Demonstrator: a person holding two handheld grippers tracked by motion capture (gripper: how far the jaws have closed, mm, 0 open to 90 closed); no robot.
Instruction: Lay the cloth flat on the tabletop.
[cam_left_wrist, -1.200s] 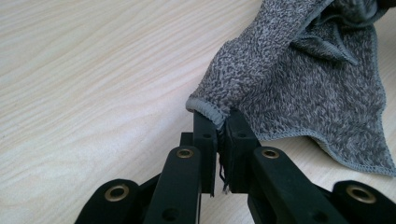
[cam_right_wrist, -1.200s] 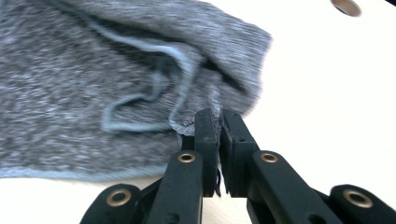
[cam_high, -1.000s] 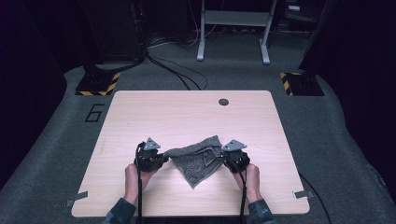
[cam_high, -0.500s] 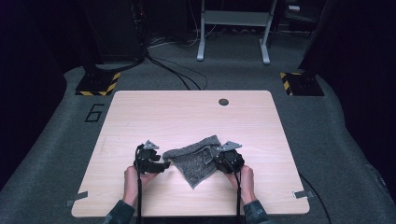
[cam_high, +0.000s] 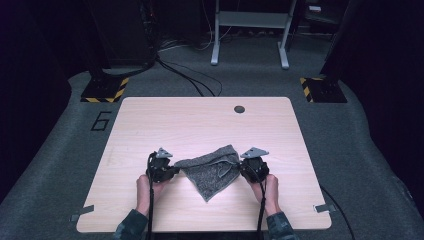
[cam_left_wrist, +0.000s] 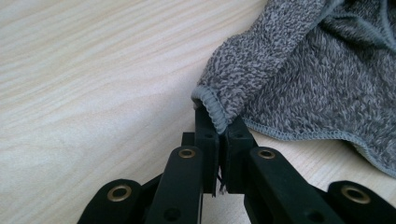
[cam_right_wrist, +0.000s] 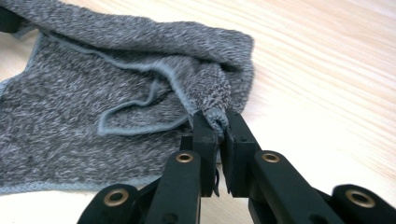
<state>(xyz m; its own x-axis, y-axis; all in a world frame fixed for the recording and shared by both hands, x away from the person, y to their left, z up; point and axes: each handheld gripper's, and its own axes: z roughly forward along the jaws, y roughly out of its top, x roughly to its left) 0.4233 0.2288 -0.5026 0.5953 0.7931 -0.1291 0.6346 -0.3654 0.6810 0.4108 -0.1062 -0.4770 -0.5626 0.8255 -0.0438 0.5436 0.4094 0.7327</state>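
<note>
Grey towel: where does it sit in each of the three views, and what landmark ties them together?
High view: grey towel lies near the table's front edge, between both tongs.
Left gripper view: upper right, its hemmed corner pinched in the left tongs.
Right gripper view: left and centre, a corner pinched in the right tongs.
Shared landmark: the pale wooden table.

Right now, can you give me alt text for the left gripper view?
The left gripper, its two black jaws shut, pinches the hemmed corner of a grey fuzzy terry cloth. The cloth spreads to the right over a pale wooden table.
</note>
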